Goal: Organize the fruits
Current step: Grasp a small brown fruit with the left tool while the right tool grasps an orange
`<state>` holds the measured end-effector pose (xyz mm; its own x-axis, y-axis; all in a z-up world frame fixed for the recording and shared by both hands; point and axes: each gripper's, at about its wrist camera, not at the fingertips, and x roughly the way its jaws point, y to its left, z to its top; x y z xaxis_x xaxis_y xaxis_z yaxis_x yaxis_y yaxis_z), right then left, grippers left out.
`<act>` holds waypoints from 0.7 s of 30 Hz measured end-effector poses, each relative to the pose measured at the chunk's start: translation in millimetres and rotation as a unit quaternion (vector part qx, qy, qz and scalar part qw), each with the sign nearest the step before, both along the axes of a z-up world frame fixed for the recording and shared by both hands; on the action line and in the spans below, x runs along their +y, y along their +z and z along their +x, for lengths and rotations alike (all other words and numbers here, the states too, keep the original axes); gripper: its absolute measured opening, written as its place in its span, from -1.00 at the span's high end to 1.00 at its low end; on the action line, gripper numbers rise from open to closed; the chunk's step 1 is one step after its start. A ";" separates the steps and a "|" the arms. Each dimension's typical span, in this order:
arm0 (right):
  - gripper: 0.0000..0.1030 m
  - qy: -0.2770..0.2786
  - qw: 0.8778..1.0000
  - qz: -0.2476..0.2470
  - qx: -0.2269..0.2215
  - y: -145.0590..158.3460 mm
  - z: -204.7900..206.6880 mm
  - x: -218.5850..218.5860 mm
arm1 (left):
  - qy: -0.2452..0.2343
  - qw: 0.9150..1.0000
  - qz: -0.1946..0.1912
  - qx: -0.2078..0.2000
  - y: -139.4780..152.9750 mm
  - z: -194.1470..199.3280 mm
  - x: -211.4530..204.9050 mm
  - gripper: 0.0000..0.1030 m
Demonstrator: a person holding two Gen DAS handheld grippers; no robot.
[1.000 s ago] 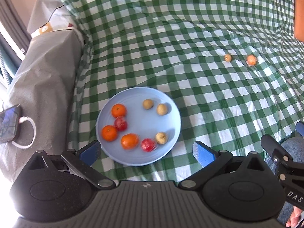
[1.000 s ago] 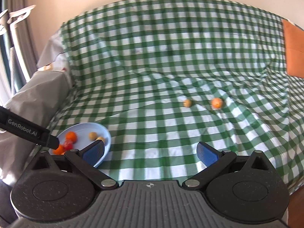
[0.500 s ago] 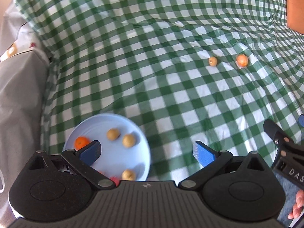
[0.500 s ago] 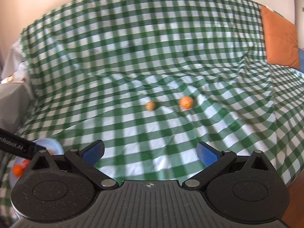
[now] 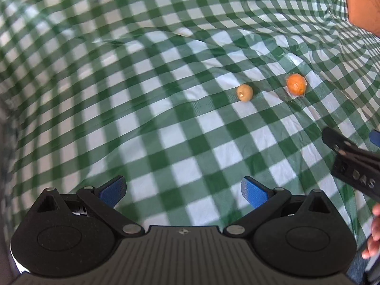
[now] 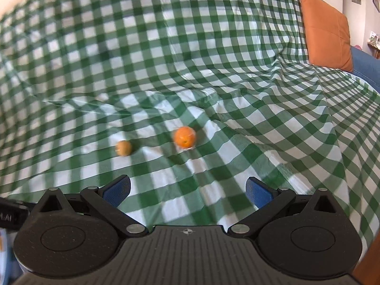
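Both grippers, left gripper (image 5: pixel 182 193) and right gripper (image 6: pixel 188 190), spread wide and empty, orange fruit (image 6: pixel 184 137) at twelve o'clock of the right — light, round, probably rolls, so pinch across its middle.

Green checked cloth (image 6: pixel 213 47), orange cushion (image 6: pixel 325 28)

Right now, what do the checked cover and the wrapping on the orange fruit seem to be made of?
The checked cover looks like soft woven fabric, matte: it creases and folds. The orange fruit seems wrapped in thin clear plastic film: a glossy, crinkled edge shows around it. The blur leaves this uncertain.
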<state>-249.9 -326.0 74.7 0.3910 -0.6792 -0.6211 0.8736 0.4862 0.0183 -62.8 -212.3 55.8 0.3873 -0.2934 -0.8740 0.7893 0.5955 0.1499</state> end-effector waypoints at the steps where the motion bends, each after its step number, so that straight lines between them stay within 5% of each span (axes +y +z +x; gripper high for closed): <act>1: -0.99 -0.004 1.000 -0.001 0.003 -5.7 4.5 -9.0 | -0.004 1.000 -0.002 0.003 -5.0 3.1 -7.8 -0.99; 12: -0.96 0.027 1.000 -0.012 0.007 -51.7 41.0 -90.7 | -0.052 0.997 -0.048 0.020 -42.7 41.4 -98.1 -0.99; 18: -0.50 0.056 0.998 -0.035 0.021 -71.6 61.4 -111.6 | -0.054 0.997 -0.043 0.028 -64.9 64.3 -126.5 -0.99; 19: -0.50 0.057 0.997 -0.039 0.022 -72.9 63.3 -113.4 | -0.058 0.997 -0.047 0.024 -64.2 64.6 -127.3 -0.94; 21: -0.50 0.057 0.997 -0.042 0.018 -74.4 65.1 -116.5 | -0.075 0.995 -0.059 0.016 -59.4 60.5 -128.6 -0.44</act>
<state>-184.8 -442.6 0.3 0.4479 -0.6817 -0.5786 0.8116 0.5815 -0.0569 -2.3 -340.9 -3.7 0.3048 -0.4473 -0.8408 0.8735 0.4831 0.0597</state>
